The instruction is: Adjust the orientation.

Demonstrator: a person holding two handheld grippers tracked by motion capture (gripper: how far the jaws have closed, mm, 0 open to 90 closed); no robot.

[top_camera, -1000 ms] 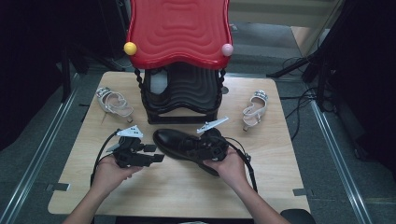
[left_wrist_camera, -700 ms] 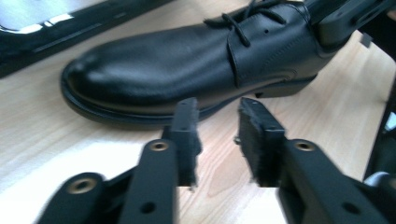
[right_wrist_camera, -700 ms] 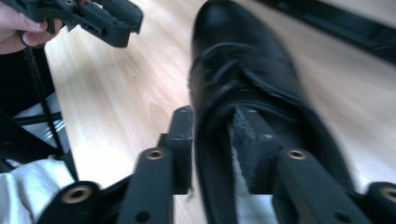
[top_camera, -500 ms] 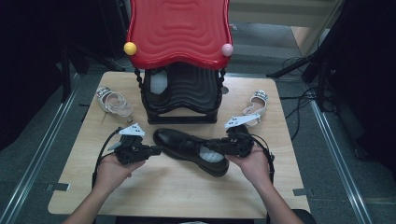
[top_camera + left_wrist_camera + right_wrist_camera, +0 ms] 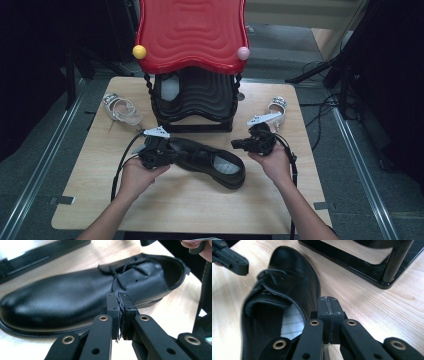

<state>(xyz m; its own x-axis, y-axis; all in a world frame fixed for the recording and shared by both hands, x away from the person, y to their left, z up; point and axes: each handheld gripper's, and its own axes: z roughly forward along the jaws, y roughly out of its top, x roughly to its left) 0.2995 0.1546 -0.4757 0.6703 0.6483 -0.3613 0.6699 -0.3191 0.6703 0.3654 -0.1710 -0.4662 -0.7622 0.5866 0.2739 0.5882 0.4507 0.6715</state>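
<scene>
- Black shoe (image 5: 207, 160): lies on its sole across the middle of the table (image 5: 190, 210), toe toward my left, opening toward my right, in front of the red-topped shoe rack (image 5: 192, 100).
- Change: a second ago my right gripper (image 5: 239, 144) sat on the shoe's heel end; it has since drawn off to the right and stands apart from it, so the shoe looks set down and released there.
- Right gripper state: pads pressed together on nothing, heel opening just beside them.
- Left gripper (image 5: 172, 154): pads pressed together, tip at the shoe's side near the toe; contact probably, but blur leaves it unsure.
- Silver sandals (image 5: 122, 110), (image 5: 276, 107): flanking the rack, untouched.
- Hidden: rack's lower shelf mostly shadowed; its contents unclear.
</scene>
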